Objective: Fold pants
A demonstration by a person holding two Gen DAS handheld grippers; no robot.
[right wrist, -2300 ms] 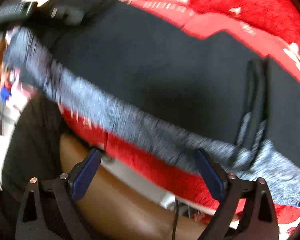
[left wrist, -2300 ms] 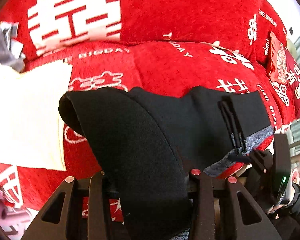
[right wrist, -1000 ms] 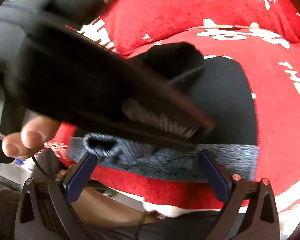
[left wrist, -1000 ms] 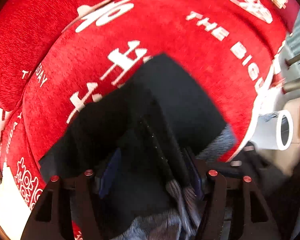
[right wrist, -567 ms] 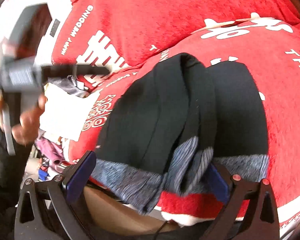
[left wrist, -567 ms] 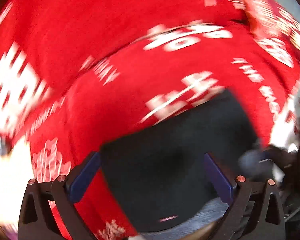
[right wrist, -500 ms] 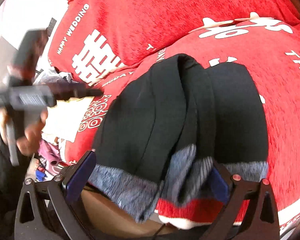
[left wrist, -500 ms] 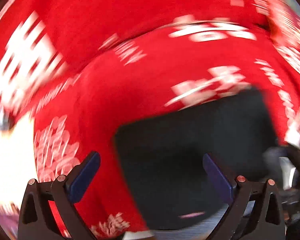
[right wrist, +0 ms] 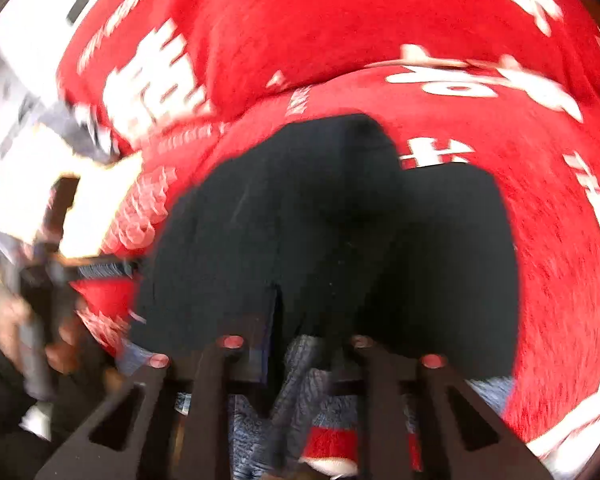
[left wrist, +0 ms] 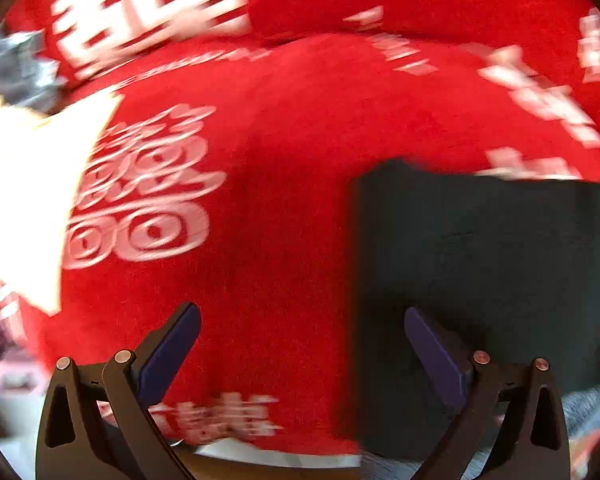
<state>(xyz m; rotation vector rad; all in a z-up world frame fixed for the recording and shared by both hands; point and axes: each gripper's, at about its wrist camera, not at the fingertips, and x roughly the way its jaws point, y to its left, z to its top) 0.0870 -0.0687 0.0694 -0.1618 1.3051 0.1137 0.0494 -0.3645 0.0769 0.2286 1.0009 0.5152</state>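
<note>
A: Right wrist view. Where do the pants (right wrist: 332, 220) lie?

B: Black, folded in layers, on the red cover (right wrist: 380, 32) printed with white characters. My right gripper (right wrist: 296, 344) has just been closing; its jaws now pinch the grey waistband edge nearest the camera.

A: Left wrist view?

B: My left gripper (left wrist: 300, 344) stands spread wide, nothing between its blue pads (left wrist: 172, 340), above bare red cover (left wrist: 268, 160). The pants (left wrist: 480, 264) sit to its right, one pad over their left edge. I see no containers; a pale sheet (left wrist: 24, 200) lies far left.
</note>
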